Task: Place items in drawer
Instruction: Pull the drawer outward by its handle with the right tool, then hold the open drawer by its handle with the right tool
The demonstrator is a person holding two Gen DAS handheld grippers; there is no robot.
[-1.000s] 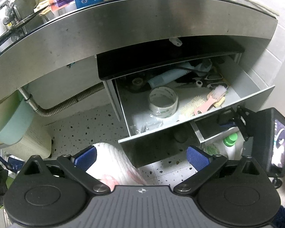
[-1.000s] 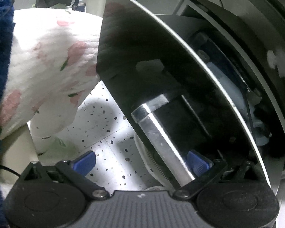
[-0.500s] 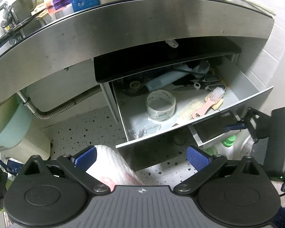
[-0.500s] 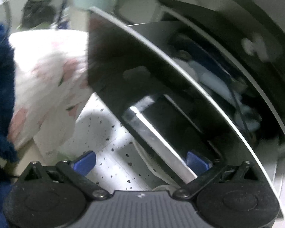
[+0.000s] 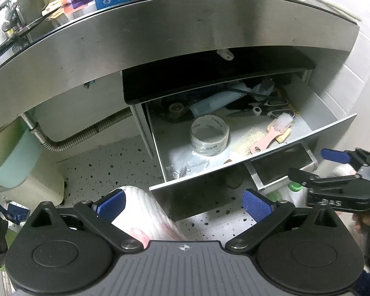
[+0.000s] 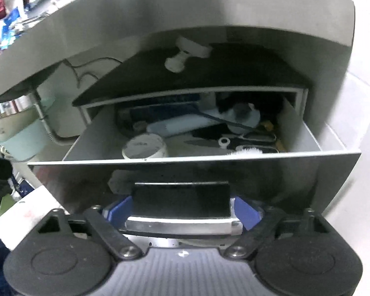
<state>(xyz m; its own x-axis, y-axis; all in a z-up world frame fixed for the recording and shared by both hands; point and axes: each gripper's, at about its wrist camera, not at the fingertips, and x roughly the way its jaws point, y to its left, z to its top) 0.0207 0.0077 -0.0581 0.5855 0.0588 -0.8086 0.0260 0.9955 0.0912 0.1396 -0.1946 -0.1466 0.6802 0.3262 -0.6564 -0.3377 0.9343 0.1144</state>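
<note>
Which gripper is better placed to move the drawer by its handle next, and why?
Right: the right gripper straddles the drawer handle, while the left gripper hangs open, short of the drawer.

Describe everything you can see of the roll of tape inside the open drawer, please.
The roll of tape is a wide ring of clear packing tape, milky grey, with faint printing around its outer band and a hollow core. It lies flat on the pale floor of the drawer, near the middle, hole facing up. A cream bristle brush lies close to its right, and a clear plastic bag of small metal parts sits in front of it. From the right wrist camera, the front panel hides its lower part. Neither gripper touches it.
</note>
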